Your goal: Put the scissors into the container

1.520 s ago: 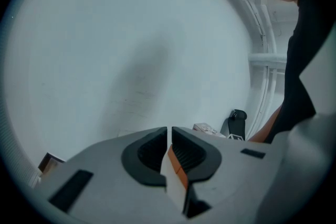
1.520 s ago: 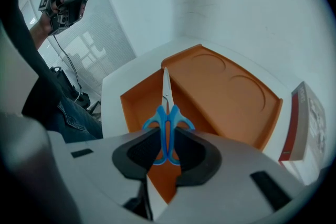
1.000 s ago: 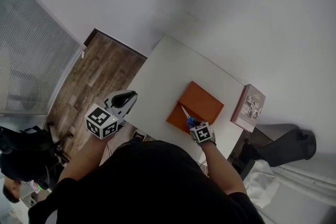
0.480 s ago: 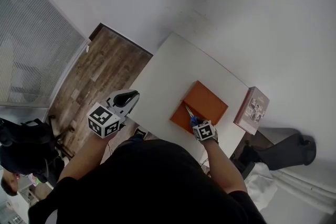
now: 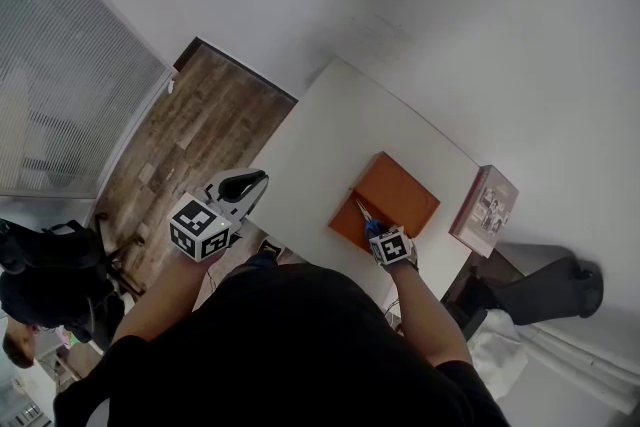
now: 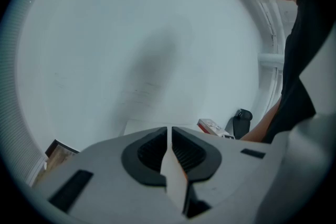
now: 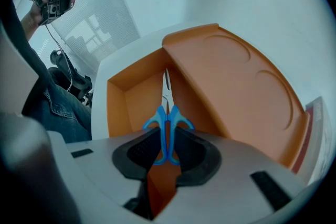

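The scissors (image 7: pixel 167 126) have blue handles, and my right gripper (image 7: pixel 167 144) is shut on them. Their thin blades (image 7: pixel 166 84) point down into the open compartment of the orange container (image 7: pixel 128 99). A slanted orange lid (image 7: pixel 236 86) with round dents covers the rest of the box. In the head view the scissors (image 5: pixel 365 213) hang over the near edge of the container (image 5: pixel 395 195), just ahead of the right gripper (image 5: pixel 380 233). My left gripper (image 5: pixel 248 183) is held off the table's left side, shut with nothing in it (image 6: pixel 169 136).
The container sits on a small white table (image 5: pixel 330 135) against a white wall. A book (image 5: pixel 485 208) lies at the table's right edge, with a dark object (image 5: pixel 545 280) on the floor beyond it. Wooden floor (image 5: pixel 190 125) shows at the left.
The right gripper with the scissors has edged slightly forward over the container's near edge. The left gripper stays raised at the left.
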